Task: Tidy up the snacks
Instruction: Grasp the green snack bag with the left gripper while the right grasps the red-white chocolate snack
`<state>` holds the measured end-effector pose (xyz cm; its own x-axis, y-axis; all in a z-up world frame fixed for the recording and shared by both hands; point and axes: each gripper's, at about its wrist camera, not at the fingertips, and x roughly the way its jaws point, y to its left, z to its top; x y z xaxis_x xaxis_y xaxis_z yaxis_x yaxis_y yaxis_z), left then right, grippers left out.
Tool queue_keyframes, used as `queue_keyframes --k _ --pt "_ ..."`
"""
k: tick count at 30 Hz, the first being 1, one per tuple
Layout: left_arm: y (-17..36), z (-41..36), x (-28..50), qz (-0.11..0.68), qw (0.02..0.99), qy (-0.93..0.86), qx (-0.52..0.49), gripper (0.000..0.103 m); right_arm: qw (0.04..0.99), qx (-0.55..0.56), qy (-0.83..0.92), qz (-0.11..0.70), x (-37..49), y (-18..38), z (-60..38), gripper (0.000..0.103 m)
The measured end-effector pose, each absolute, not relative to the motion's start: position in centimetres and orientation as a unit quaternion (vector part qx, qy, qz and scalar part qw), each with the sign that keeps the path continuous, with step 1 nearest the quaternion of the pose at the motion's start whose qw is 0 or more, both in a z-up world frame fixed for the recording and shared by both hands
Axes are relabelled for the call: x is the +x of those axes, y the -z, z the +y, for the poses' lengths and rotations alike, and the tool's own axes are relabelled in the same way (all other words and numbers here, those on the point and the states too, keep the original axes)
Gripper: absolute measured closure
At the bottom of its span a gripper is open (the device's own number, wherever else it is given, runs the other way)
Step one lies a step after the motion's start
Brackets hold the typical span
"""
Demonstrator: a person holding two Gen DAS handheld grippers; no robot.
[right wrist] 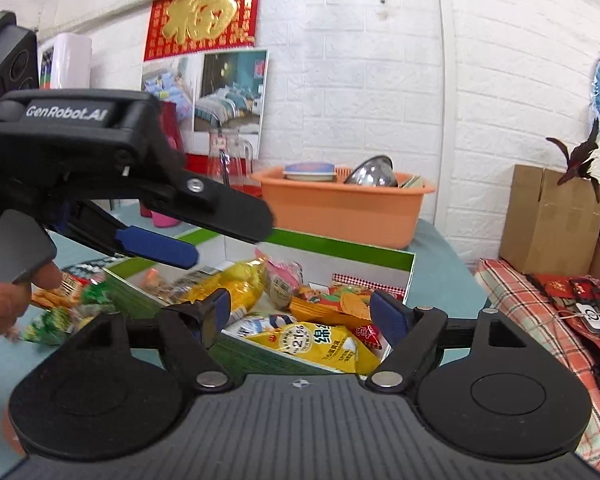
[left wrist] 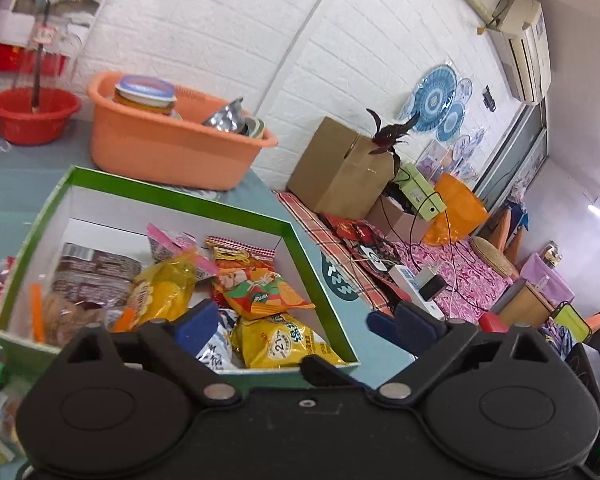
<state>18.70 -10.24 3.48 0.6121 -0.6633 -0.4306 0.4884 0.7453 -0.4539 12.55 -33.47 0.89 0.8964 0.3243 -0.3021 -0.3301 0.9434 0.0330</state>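
A green-rimmed white box point(left wrist: 236, 210) point(right wrist: 364, 249) stands on the table, full of several snack packets: a yellow bag point(left wrist: 284, 344) point(right wrist: 320, 346), an orange chip bag point(left wrist: 256, 290) and a brown-wrapped pack point(left wrist: 92, 276). My left gripper point(left wrist: 296, 320) hovers over the box's near right corner, jaws wide apart with nothing between them. In the right wrist view the left gripper point(right wrist: 204, 236) reaches in from the left above the box, a hand point(right wrist: 16, 296) on its handle. My right gripper point(right wrist: 304, 312) is open above the box's near edge, empty.
An orange tub point(left wrist: 168, 148) point(right wrist: 340, 208) with bowls and a jar stands behind the box. A red bucket point(left wrist: 34, 116) is at far left. Loose green packets point(right wrist: 68, 316) lie left of the box. A cardboard box point(left wrist: 340, 168) and cables clutter the patterned surface at right.
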Motion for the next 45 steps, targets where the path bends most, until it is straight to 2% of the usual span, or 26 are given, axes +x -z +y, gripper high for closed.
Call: queue_keyframes --k 6,21,28,45 --pt "-4.4 -6.6 13.1 0.274 0.897 0.307 -0.164 0.000 0.968 0.008 -0.202 0.151 8.2 -1.8 -33.3 0.000" --pt "2.0 2.1 5.8 0.318 0.891 0.221 -0.237 0.000 0.929 0.007 -0.294 0.225 4.8 1.3 -27.7 0.000" --pt "1.4 5.4 6.3 0.288 0.917 0.179 -0.212 0.000 0.917 -0.005 -0.332 0.220 4.7 0.8 -24.5 0.000" --pt "4.3 5.0 13.8 0.324 0.925 0.146 -0.135 0.000 0.928 -0.020 -0.286 0.240 6.3 1.5 -24.1 0.000"
